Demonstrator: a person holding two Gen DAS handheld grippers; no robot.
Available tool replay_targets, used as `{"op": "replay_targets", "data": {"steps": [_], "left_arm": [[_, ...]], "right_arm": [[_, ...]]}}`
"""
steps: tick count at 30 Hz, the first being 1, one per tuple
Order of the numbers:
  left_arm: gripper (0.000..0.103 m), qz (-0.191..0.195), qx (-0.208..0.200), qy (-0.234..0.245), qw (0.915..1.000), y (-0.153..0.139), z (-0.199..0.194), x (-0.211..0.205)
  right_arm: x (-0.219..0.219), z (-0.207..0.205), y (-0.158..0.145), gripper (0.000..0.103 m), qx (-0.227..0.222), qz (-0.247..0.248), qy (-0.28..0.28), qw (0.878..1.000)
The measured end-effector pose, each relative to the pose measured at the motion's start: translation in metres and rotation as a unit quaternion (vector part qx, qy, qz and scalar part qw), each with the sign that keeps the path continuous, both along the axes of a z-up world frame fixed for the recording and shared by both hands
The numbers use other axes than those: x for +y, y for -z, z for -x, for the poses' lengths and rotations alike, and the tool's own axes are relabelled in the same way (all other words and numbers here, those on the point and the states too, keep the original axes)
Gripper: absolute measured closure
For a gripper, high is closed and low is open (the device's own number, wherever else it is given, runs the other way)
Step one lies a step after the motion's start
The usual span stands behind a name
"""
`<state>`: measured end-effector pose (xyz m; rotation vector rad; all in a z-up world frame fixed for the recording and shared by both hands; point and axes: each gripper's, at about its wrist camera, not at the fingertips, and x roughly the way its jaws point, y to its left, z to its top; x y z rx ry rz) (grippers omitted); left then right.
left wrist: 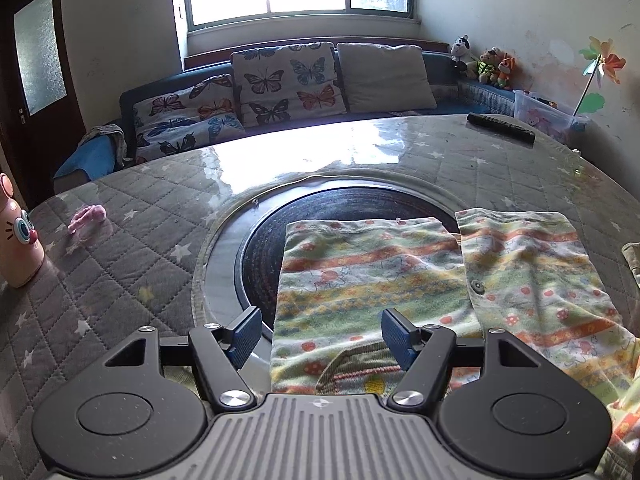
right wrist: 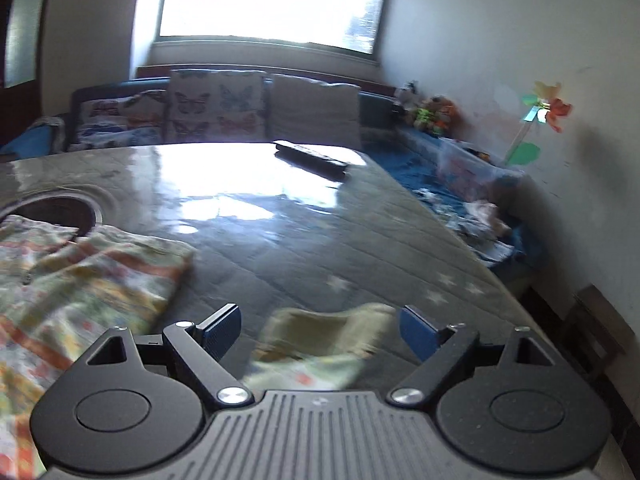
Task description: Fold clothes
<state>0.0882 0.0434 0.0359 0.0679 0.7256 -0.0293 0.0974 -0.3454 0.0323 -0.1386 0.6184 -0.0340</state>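
A small patterned garment (left wrist: 420, 280) in green, yellow and orange stripes lies spread on the quilted grey table (left wrist: 120, 264), partly over a round dark inset (left wrist: 264, 240). My left gripper (left wrist: 320, 338) hovers open above the garment's near edge by the collar, pads apart and gripping nothing. In the blurred right wrist view the same garment (right wrist: 80, 280) lies at the left. A sleeve end (right wrist: 324, 344) of it sits between the open fingers of my right gripper (right wrist: 320, 334), which do not press on it.
A black remote (left wrist: 502, 127) lies at the table's far right. A pink scrap (left wrist: 86, 218) and a pink cartoon bottle (left wrist: 16, 240) sit at the left. Behind the table stands a sofa with butterfly cushions (left wrist: 280, 80); toys and a pinwheel (left wrist: 600, 68) line the right wall.
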Motion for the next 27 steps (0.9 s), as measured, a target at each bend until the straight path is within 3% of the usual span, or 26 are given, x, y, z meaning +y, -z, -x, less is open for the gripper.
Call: {"op": "replay_targets", "data": {"steps": [4,8,13,16,21,23,26,27], "left_arm": [[0.034,0.001,0.008,-0.003,1.0,0.005,-0.014,0.004],[0.034,0.003,0.017,-0.005,0.9998,0.015,-0.029,0.009],[0.035,0.014,0.028,-0.008,0.9995,0.027,-0.048,0.019],[0.035,0.012,0.026,-0.006,0.9996,0.03,-0.057,0.022],[0.035,0.013,0.036,0.005,0.9993,0.037,-0.074,0.022],[0.036,0.025,0.036,0.01,0.999,0.038,-0.078,0.024],[0.054,0.031,0.03,0.021,0.9989,0.037,-0.081,0.024],[0.067,0.031,0.028,0.024,0.9988,0.037,-0.082,0.024]], "right_arm": [[0.023,-0.022,0.004,0.015,0.024,-0.039,-0.065,0.997],[0.04,-0.043,0.015,0.023,0.064,-0.071,-0.108,0.99],[0.051,-0.068,0.032,0.039,0.113,-0.094,-0.125,0.981],[0.054,-0.074,0.035,0.041,0.118,-0.092,-0.131,0.98],[0.06,-0.083,0.034,0.06,0.12,-0.085,-0.143,0.979],[0.062,-0.086,0.033,0.074,0.12,-0.085,-0.148,0.978],[0.067,-0.096,0.031,0.09,0.119,-0.086,-0.155,0.977],[0.069,-0.098,0.031,0.092,0.119,-0.083,-0.157,0.977]]}}
